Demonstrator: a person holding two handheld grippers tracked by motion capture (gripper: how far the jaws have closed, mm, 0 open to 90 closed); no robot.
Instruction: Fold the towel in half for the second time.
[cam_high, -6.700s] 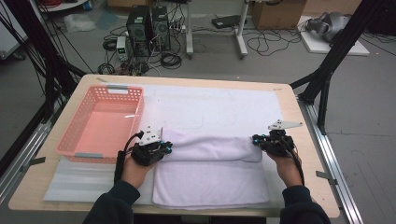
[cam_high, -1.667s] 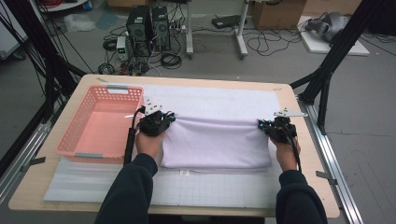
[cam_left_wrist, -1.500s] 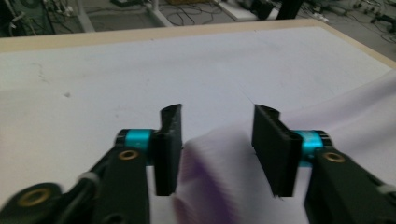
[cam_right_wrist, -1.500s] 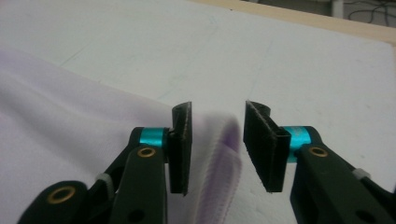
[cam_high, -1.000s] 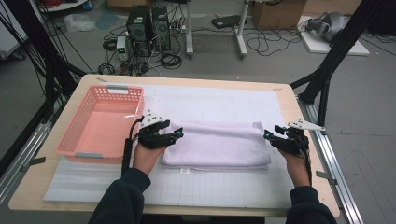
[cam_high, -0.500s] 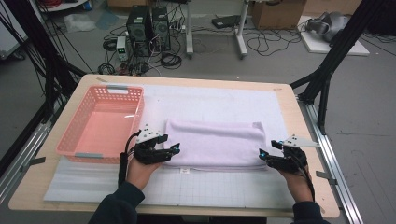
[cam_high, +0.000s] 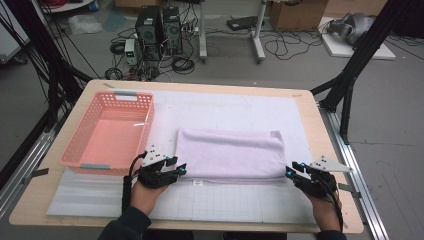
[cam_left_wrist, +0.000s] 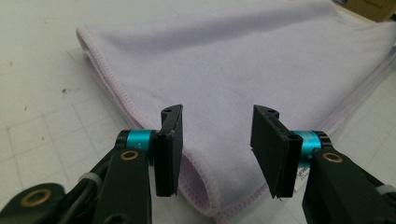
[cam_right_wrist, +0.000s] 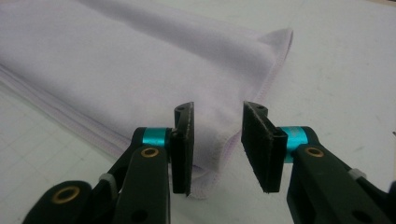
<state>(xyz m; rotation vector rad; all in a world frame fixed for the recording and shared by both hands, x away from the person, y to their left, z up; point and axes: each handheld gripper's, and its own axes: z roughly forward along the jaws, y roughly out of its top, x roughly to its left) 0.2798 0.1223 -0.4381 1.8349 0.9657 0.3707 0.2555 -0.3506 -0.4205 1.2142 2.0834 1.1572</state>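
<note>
Towel: our folded lilac towel (cam_high: 230, 152) lies flat on the white mat (cam_high: 240, 107), mid-table (cam_high: 320, 220), right of the pink basket (cam_high: 107, 135).
Left gripper (cam_left_wrist: 217, 140): fingers have just been narrowing; near-left corner lies between them, not yet pinched.
Right gripper (cam_right_wrist: 215, 135): same at the near-right corner, unclamped.
Risk: we judge one side might nip only the top layer, spoiling the fold.
Writing: a small tag (cam_high: 198, 183) on the near hem, too small to read.
</note>
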